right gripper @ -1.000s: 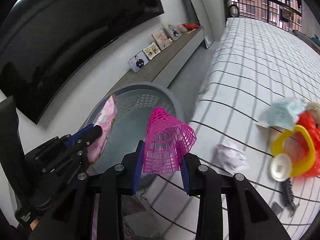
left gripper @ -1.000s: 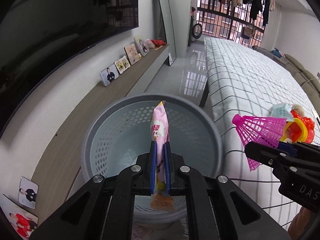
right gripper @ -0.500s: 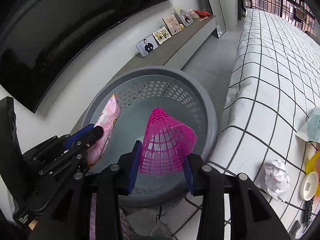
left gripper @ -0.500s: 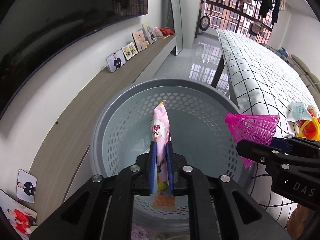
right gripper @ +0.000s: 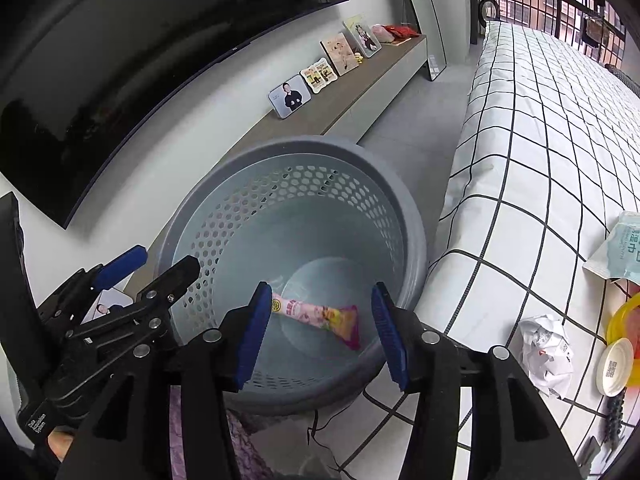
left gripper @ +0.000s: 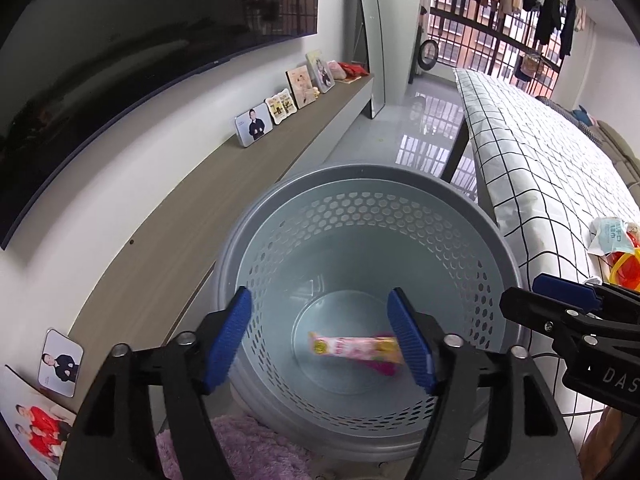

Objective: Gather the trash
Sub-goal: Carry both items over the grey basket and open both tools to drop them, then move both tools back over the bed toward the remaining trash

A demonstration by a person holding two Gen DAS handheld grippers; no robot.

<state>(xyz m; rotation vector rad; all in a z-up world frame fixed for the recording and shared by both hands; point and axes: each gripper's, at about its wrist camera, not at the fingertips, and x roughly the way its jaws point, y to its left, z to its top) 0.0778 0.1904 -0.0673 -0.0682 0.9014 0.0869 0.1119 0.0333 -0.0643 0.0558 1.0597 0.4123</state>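
Now both my grippers, left [left gripper: 320, 338] and right [right gripper: 320, 330], hang over grey basket [right gripper: 208, 216], jaws just opened, empty. Pink wrapper [right gripper: 316, 314] on basket floor. Crumpled paper [right gripper: 544, 344], tissue pack [right gripper: 620, 248] beside basket, on bed, left to collect.

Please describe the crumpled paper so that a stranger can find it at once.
Start at the white bed cover with black grid lines. Near its edge beside the grey perforated plastic basket lies a crumpled white paper ball. Unlike the flat round white lid beside it, it is wrinkled and lumpy.

"DAS" on right gripper [left gripper: 560, 312]
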